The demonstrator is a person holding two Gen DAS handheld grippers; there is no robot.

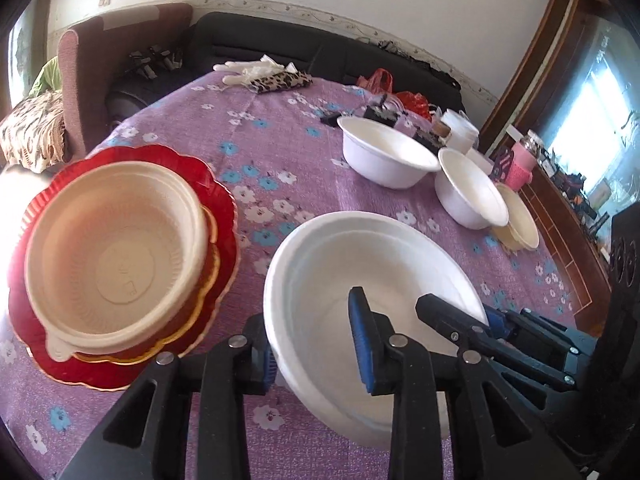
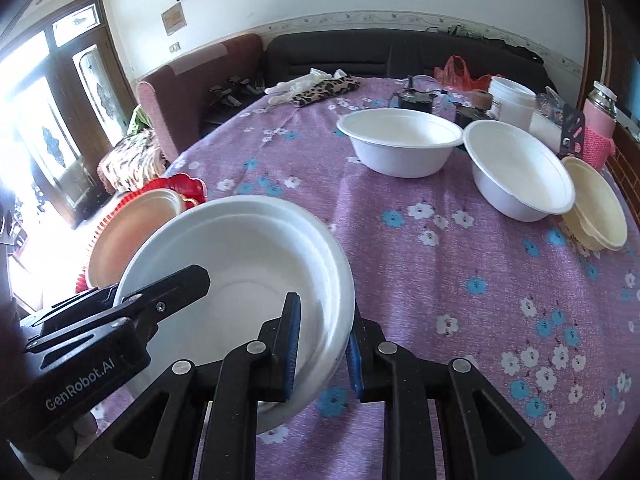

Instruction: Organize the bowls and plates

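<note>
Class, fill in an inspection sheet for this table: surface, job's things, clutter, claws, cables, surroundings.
Surface: purple floral tablecloth covers the table.
Job's things: white bowl between both claws; cream bowl on red plates; second white bowl, third white bowl and stacked cream bowls farther off.
Clutter: leopard-print cloth, gloves, red bag, white tub, pink-sleeved jar.
Claws: left claw open astride the white bowl's rim; right claw shut on that rim.
Cables: thin wire by a dark device, unclear.
Surroundings: dark sofa, glass door.
</note>
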